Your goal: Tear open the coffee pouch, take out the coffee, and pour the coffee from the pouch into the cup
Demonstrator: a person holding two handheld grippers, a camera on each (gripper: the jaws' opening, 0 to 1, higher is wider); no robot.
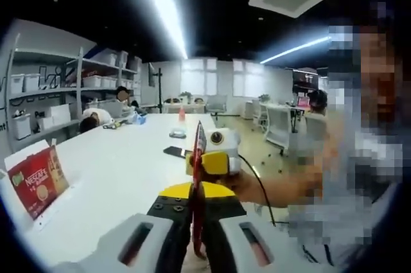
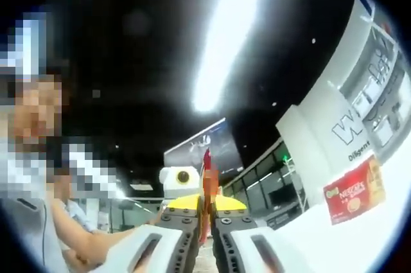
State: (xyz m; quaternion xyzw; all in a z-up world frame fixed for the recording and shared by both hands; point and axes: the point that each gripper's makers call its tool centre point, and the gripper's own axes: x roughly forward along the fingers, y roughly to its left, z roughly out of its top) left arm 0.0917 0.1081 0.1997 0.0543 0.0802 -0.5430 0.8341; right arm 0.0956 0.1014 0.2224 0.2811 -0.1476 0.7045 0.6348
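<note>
A thin red coffee pouch (image 1: pixel 200 139) stands edge-on in the air above the white table (image 1: pixel 122 176). My left gripper (image 1: pixel 196 197) rises from the bottom of the left gripper view, shut on the pouch's lower part. Facing it, my right gripper (image 1: pixel 205 162) with yellow jaw tips is shut on the same pouch a little higher up. In the right gripper view the pouch (image 2: pixel 207 173) again shows as a narrow red strip, pinched by my right gripper (image 2: pixel 207 214), with the left gripper (image 2: pixel 198 193) opposite it.
A red Nescafe box (image 1: pixel 37 182) (image 2: pixel 354 191) stands on the table's left side. A dark phone (image 1: pixel 172 151) and small items lie farther along the table, where people sit. Shelves with bins (image 1: pixel 96 81) line the left wall. The person's arm (image 1: pixel 289 186) holds the right gripper.
</note>
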